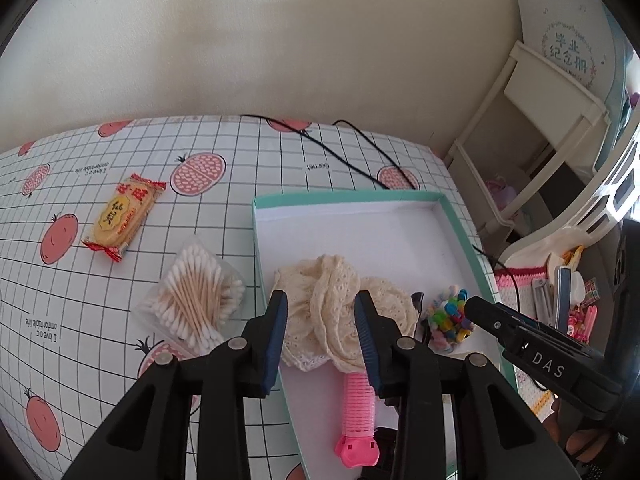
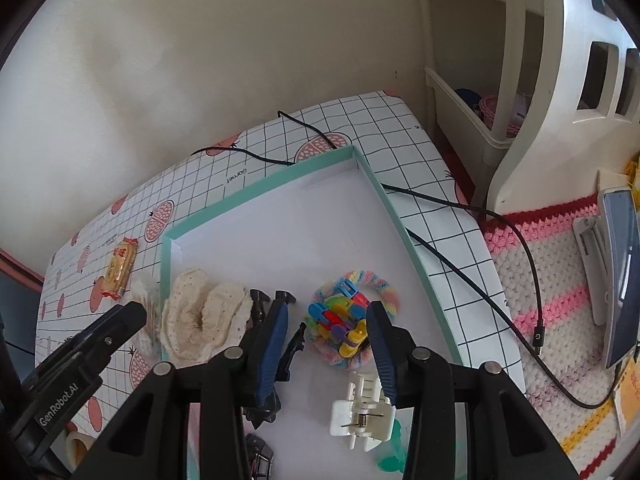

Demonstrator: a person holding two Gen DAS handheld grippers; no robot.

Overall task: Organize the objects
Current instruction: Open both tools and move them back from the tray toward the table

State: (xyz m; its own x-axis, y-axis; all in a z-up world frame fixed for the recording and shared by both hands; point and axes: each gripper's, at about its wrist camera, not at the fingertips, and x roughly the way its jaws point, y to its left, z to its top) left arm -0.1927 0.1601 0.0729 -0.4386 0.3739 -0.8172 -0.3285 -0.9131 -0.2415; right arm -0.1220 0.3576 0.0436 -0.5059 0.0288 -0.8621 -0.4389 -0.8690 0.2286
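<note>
While both grippers, left [image 1: 322, 336] and right [image 2: 326, 344], hover with jaws partly apart and empty, lace cloth [image 1: 340, 312] and clips [image 2: 340, 320] lie by the tray's [image 1: 348, 198] near edge, cotton swabs [image 1: 196, 300] and snack [image 1: 122, 216] waiting outside its left edge.

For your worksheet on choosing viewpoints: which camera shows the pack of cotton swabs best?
The left wrist view: the cotton swabs lie whole and near beside the tray. In the right wrist view only a blurred sliver shows behind the left claw.
</note>
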